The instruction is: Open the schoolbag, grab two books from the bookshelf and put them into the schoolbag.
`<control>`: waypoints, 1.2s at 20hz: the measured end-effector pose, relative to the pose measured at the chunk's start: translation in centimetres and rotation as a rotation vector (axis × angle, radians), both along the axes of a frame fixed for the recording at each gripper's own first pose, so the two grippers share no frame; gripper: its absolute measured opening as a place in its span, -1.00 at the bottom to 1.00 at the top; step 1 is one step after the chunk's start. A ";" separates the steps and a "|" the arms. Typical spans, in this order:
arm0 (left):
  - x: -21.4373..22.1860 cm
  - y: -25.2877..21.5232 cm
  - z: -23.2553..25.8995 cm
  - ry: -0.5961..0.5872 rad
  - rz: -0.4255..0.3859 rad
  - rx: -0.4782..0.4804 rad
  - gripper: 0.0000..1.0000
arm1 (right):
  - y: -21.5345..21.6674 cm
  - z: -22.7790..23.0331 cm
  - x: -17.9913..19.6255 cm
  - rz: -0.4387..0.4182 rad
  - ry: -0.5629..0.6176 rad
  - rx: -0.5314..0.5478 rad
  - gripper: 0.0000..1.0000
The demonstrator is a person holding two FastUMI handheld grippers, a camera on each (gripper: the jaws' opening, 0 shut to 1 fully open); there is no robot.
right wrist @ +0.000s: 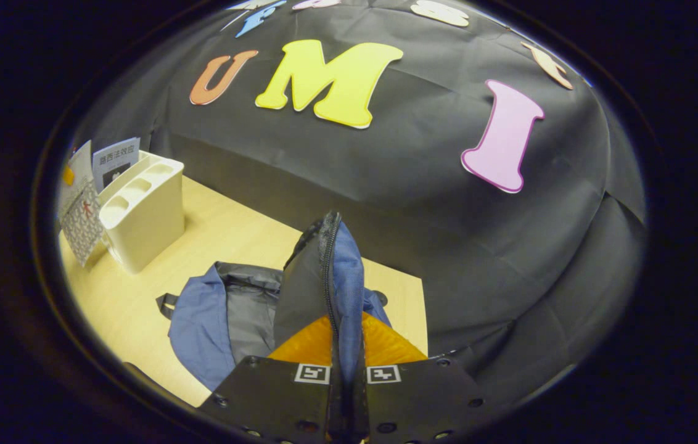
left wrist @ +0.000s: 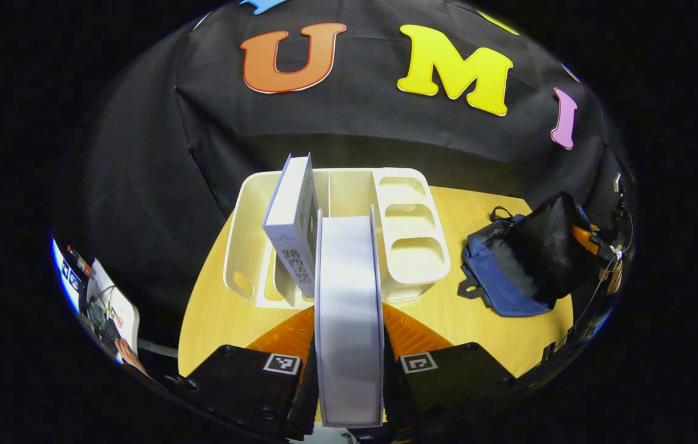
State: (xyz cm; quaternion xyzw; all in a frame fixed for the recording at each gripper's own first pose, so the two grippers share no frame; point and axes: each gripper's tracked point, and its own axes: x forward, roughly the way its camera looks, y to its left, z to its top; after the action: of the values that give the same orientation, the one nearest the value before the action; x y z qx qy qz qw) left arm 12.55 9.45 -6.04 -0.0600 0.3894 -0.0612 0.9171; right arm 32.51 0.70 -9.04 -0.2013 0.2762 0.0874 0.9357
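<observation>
While left claw pinches book, right claw lifts schoolbag flap.

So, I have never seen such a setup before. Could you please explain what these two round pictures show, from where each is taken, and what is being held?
A person holds a simple two-finger gripper in each hand, and a small camera rides on each one, looking forward along its fingers.

In the left gripper view, the left gripper is shut on a white book, just in front of the cream bookshelf, where a second book leans.

In the right gripper view, the right gripper pinches the zipper edge of the blue schoolbag and holds it up, so the bag is open.

Both the shelf and the bag rest on a wooden table.
</observation>
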 end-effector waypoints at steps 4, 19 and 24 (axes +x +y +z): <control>-2.9 -1.6 -0.9 -0.007 -0.001 -0.091 -0.11 | 0.9 0.0 -0.3 0.011 0.001 -0.014 -0.86; -2.4 -17.1 2.2 -0.072 -0.223 -0.418 -0.10 | 0.8 -0.1 -0.5 -0.005 0.009 -0.037 -0.86; 1.6 -20.2 2.6 -0.093 -0.148 -0.533 -0.11 | 0.6 0.1 -0.1 -0.007 0.018 -0.020 -0.86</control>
State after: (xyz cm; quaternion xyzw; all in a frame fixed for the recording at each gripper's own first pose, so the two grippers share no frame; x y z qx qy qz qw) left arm 14.20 -10.77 -3.40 -0.2677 0.3206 -0.2308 0.8788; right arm 32.43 1.29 -8.95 -0.2090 0.2864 0.0831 0.9313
